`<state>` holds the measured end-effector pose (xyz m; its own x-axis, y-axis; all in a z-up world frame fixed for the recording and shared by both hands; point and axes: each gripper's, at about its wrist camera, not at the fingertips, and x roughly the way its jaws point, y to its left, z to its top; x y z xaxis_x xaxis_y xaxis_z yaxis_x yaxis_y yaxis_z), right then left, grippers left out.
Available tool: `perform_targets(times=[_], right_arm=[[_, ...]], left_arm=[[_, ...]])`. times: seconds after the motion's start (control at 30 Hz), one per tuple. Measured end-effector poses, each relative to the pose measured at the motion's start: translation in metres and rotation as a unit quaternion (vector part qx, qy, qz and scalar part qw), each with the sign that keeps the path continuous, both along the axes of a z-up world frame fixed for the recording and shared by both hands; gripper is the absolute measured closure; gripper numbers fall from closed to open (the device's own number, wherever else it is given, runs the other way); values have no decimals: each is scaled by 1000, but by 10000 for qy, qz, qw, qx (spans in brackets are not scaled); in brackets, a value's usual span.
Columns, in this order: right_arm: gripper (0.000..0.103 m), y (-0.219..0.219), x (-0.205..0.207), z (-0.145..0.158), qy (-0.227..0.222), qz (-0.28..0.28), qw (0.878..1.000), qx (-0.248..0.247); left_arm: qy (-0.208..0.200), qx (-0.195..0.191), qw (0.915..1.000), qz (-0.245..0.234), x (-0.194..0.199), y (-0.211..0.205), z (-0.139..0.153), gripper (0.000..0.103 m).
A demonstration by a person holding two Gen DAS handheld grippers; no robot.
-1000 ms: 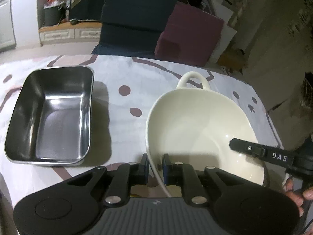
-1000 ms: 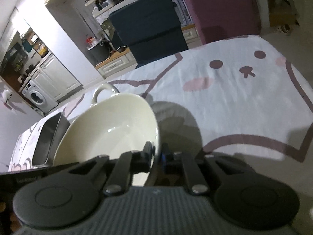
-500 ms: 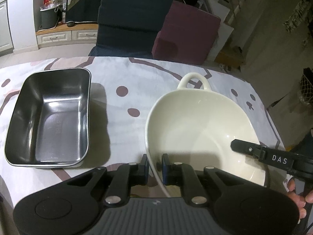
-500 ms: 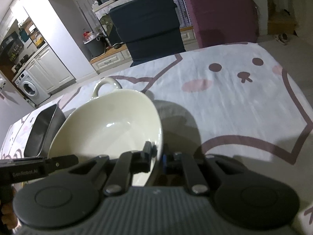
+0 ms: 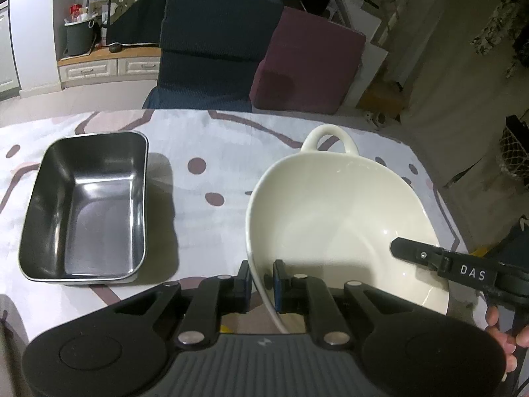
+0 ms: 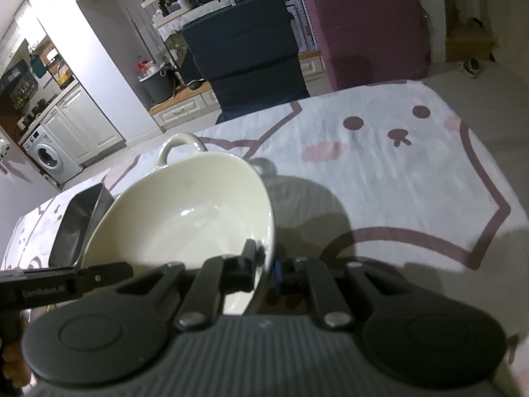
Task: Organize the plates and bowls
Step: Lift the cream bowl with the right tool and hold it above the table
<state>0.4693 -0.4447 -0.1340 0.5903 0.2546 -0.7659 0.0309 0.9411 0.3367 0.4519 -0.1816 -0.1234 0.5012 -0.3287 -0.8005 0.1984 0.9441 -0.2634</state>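
The cream bowl (image 5: 337, 218) with a loop handle fills the centre right of the left wrist view, over a white cloth (image 5: 205, 145) with pink shapes. The left gripper (image 5: 261, 278) is clenched on the bowl's near rim at bottom centre. In the right wrist view the right gripper (image 6: 266, 266) pinches the rim's other side, lower centre. A steel tray (image 5: 86, 208) sits at the left, apart from the bowl.

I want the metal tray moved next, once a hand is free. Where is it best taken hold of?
On the steel tray, pinch the near short wall from above, one finger inside: its thin upright rim flares outward, the open cavity leaves room, and that end faces the tools.
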Motion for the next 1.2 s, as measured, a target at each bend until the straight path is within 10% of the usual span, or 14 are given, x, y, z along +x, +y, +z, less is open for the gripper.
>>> perform_targets(times=[1.2], right_arm=[[90, 38, -60, 74, -292, 207, 9993, -112]], left_arm=[[-306, -231, 9990, 244, -104, 66, 89, 89]])
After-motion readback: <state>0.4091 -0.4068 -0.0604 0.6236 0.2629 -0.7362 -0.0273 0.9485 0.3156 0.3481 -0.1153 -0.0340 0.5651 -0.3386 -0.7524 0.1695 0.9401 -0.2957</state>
